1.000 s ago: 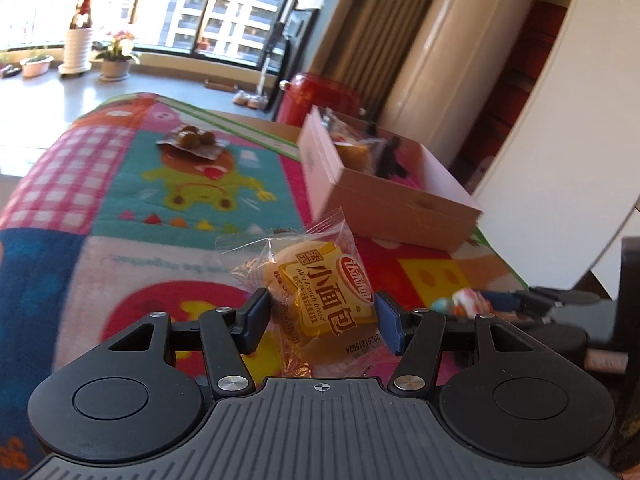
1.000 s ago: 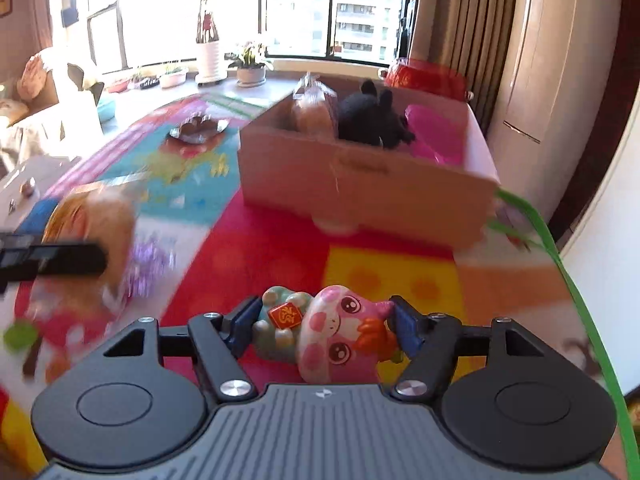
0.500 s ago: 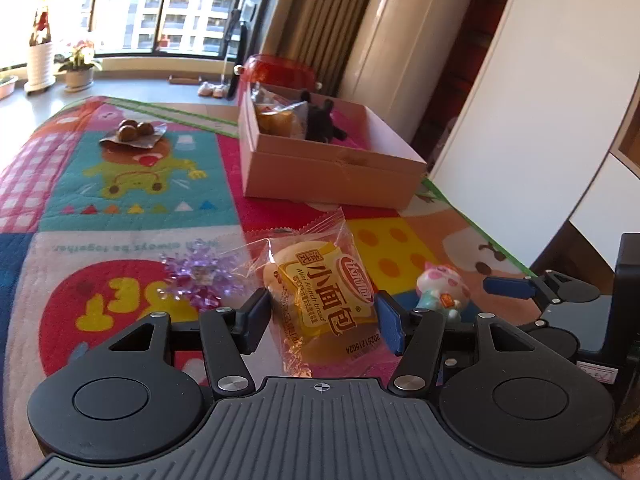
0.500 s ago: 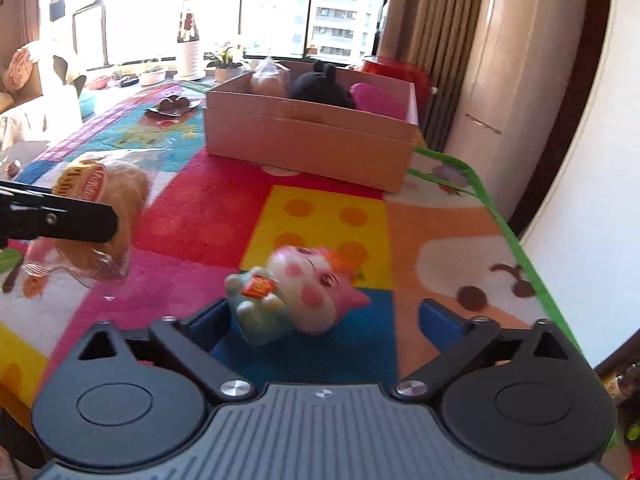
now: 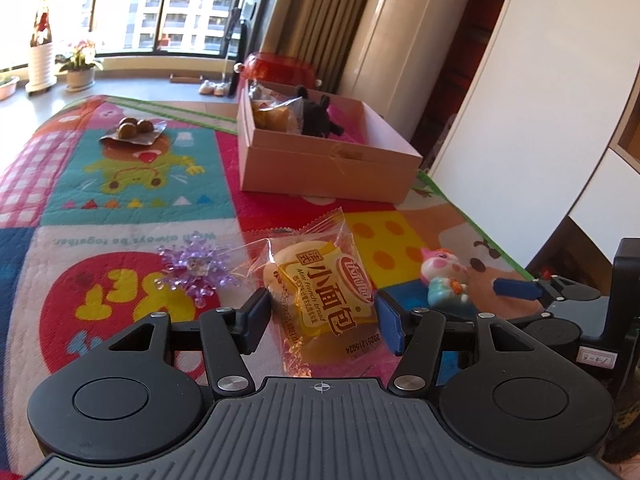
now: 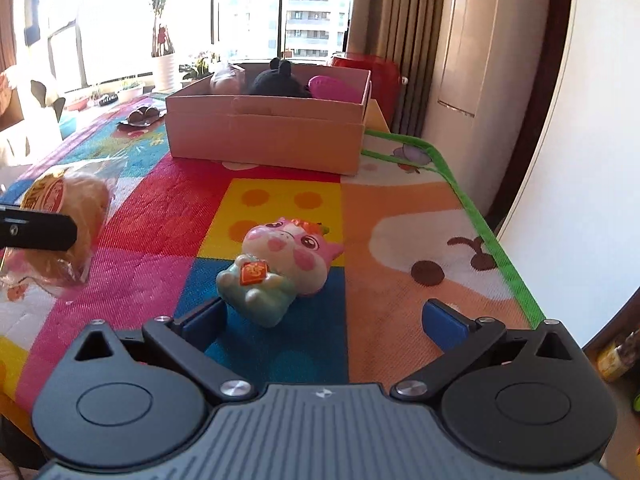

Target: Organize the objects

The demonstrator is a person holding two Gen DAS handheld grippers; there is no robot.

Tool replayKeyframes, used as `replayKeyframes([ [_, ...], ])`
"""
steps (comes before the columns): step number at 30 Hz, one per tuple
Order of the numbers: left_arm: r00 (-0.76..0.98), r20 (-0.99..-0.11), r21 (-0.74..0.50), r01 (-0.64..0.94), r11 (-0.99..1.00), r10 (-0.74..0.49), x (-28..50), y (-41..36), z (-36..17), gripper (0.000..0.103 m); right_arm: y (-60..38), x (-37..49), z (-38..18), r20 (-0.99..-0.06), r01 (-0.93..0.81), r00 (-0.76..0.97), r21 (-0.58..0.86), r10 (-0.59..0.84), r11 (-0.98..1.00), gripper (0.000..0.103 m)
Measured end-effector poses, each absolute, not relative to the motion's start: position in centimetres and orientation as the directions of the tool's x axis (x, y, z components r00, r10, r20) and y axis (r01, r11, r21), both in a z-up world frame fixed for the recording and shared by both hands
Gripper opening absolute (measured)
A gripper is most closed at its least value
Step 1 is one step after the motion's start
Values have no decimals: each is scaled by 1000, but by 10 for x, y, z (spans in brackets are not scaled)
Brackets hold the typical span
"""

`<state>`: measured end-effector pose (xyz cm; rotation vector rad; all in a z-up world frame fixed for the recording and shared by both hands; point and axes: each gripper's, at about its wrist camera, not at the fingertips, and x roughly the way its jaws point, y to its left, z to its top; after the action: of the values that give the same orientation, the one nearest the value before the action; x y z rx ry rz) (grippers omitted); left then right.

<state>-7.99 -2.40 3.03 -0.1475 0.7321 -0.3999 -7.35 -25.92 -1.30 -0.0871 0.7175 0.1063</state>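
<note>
My left gripper [image 5: 322,318] is shut on a wrapped mini bread bun [image 5: 320,284], held above the colourful mat; the bun also shows in the right wrist view [image 6: 68,216]. My right gripper [image 6: 324,320] is open, and a pink-and-green pig figurine [image 6: 280,264] lies on the mat just ahead of its left finger; the figurine also shows in the left wrist view [image 5: 444,278]. A cardboard box [image 5: 320,164] at the far side holds a wrapped bun, a black plush toy and a pink item.
A purple crystal snowflake [image 5: 192,270] lies on the mat left of the bun. A packet of brown round snacks [image 5: 134,130] sits far left. The mat's green edge [image 6: 484,240] marks the table's right side, beside a white wall.
My right gripper opened and let go of the pig figurine, which now lies on the mat, then drew back. My left gripper kept its hold on the bun and shifted slightly.
</note>
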Motion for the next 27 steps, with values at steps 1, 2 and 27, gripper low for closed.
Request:
replayKeyframes([
  [1, 672, -624, -266, 298, 916, -400, -80, -23, 30, 62, -259, -73, -13, -660, -127, 748, -43, 67, 991, 103],
  [2, 670, -628, -264, 293, 919, -395, -79, -22, 29, 62, -257, -73, -13, -660, -128, 749, -48, 65, 991, 103],
  [27, 655, -647, -267, 285, 921, -390, -79, -17, 18, 62, -229, -58, 2, -653, -181, 749, -43, 109, 983, 103],
])
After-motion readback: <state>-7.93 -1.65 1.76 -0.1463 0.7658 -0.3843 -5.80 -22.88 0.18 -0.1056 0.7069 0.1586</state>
